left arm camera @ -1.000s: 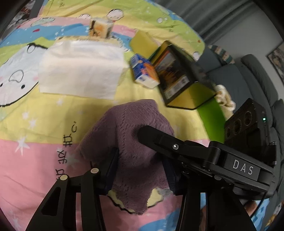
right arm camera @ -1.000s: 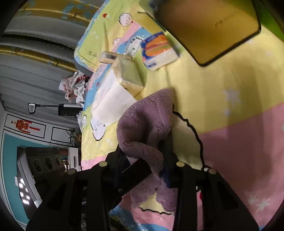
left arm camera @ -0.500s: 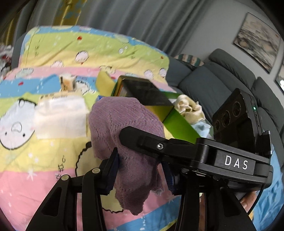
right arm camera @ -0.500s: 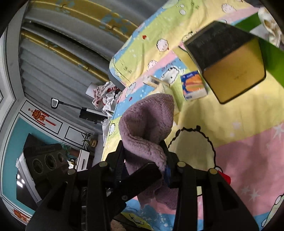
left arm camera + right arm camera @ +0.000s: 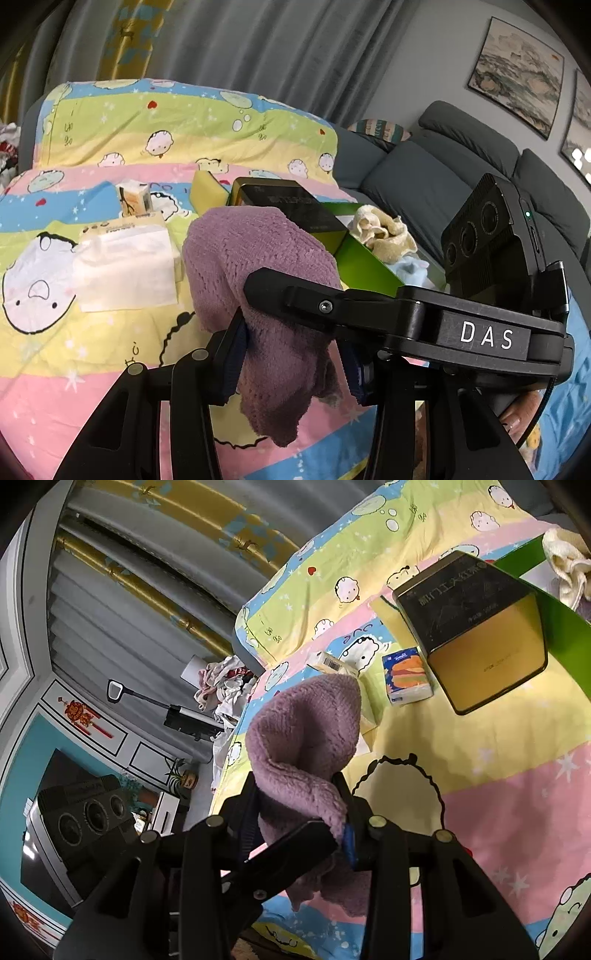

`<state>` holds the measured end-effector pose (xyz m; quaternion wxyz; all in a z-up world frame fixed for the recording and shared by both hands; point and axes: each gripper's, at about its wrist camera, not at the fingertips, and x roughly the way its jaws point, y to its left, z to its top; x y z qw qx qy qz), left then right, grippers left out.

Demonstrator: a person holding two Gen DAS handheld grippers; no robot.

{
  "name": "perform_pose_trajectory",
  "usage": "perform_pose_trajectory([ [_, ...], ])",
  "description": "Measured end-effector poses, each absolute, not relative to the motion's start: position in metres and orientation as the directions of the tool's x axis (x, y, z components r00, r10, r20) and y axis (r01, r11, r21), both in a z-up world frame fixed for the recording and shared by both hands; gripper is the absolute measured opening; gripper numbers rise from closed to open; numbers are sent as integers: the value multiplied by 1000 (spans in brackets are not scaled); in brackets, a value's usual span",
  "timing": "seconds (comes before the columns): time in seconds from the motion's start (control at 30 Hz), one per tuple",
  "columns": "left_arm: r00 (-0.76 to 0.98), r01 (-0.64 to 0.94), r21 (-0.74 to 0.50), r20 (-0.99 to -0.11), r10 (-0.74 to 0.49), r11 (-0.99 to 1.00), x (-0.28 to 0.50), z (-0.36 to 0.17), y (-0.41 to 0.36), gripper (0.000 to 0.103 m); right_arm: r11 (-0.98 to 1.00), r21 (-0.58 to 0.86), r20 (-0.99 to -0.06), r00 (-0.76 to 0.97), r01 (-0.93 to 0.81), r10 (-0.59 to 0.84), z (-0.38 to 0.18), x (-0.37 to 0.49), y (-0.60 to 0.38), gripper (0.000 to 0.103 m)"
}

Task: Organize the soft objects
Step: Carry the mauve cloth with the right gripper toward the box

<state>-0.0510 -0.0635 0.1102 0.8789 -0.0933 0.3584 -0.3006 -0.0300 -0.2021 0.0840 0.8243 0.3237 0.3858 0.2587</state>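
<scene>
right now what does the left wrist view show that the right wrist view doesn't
Only the left wrist view: the grey sofa, framed pictures, and the white tissue stack.
Only the right wrist view: the burger-print tissue pack and the clothes pile.
Both: the purple towel clamped in the left gripper and right gripper, the black-and-gold box, the cartoon sheet.

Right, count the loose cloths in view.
3: purple cloth held by both grippers; cream cloth and pale blue cloth in the green box. More may be hidden there.
</scene>
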Motion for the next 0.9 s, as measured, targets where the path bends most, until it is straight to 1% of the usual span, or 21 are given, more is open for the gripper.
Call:
perform_pose_trajectory([
  [0.63, 599, 507, -355, -510, -617, 785, -65, 125, -73, 47, 702, 685, -472, 616, -194, 631, 102, -42, -208, 38],
  [0.8, 601, 569, -330, -458, -655, 753, -70, 143, -97, 47, 716, 670, -428, 686, -196, 588, 122, -56, -232, 38],
  [0.9, 571, 608, -327, -452, -685, 723, -64, 157, -124, 47, 703, 690, -387, 731, -174, 562, 133, -61, -260, 38],
])
